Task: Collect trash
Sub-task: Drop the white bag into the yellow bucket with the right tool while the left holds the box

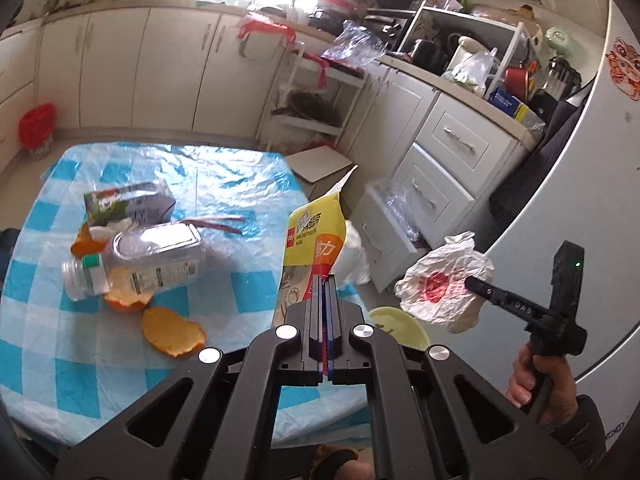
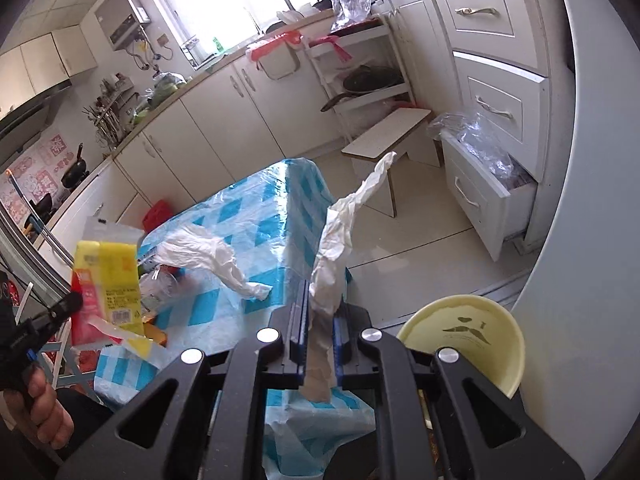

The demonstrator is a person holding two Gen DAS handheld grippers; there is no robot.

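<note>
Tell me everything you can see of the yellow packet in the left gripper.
The yellow packet is an empty-looking, crumpled plastic wrapper, yellow with an orange-red band, printed characters and a barcode label on the back. The shut left gripper pinches its lower edge, holding it roughly upright in the air past the table's edge.

Table [image 1: 120,380] near half bare; bottle [image 1: 136,260], peels [image 1: 172,332], carton [image 1: 128,202] crowd left

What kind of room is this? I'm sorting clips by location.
Most likely a home kitchen: white cabinets under a cluttered counter, pans on a rack, and a wok by the wall.
</note>
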